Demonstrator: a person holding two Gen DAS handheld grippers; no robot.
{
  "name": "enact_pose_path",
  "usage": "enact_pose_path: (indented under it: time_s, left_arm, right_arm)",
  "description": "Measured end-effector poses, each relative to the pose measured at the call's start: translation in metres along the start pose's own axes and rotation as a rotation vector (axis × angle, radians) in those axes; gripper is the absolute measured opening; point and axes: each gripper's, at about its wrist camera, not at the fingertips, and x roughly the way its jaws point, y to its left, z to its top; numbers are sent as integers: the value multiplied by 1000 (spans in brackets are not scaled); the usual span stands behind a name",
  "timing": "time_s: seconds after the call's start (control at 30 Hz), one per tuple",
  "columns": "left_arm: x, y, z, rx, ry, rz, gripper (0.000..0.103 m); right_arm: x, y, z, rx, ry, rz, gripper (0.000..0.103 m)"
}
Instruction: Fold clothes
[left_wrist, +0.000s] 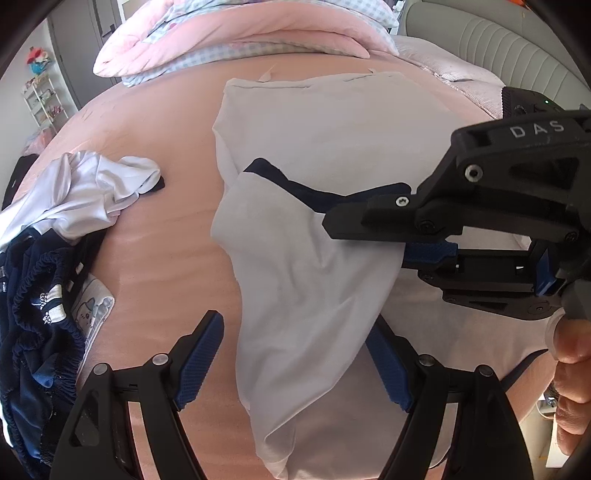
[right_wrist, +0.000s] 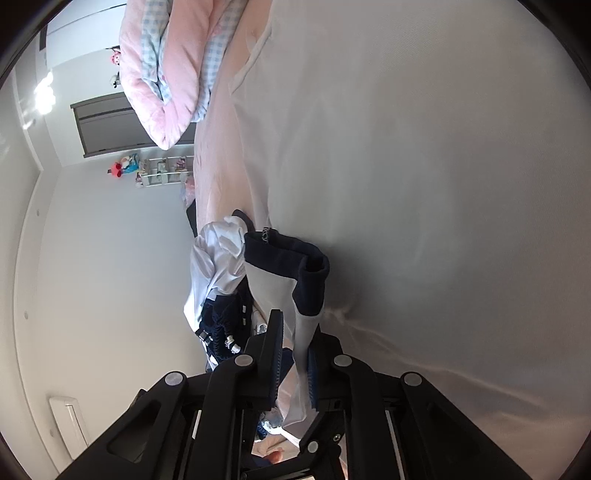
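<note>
Presently, your right gripper (left_wrist: 373, 236) is pinching the sleeve of the white short-sleeved shirt with navy cuffs (left_wrist: 332, 147), jaws nearly closed on the fabric and lifting it off the pink bedsheet (left_wrist: 155, 240). Your left gripper (left_wrist: 295, 362) is standing wide open around the hanging sleeve, gripping nothing. A heap of white and navy clothes (left_wrist: 55, 236) is lying to the left.

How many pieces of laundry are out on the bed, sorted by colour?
White or pale with a navy cuff: 1, the shirt being folded
White only: 1, the crumpled top
Navy: 1, the bunched garment
Printed pale cloth under the navy one: 1
Total: 4, though the heap at the left edge may hide more.
</note>
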Motion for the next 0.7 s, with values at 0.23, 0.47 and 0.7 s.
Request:
enact_pose_path:
  time_s: [0.23,0.47,0.7]
  left_arm:
    - [8,-4,4,11,-26,-10,41]
    - [13,-9,7,27,-59,28,15]
    - [15,-7,9,18,-59,6,9]
  right_arm:
    - [-2,5,-1,11,1,13,9]
    - [-5,7,-3,-12,-6,-15,9]
    - [-7,7,-5,-63,-5,-42,9]
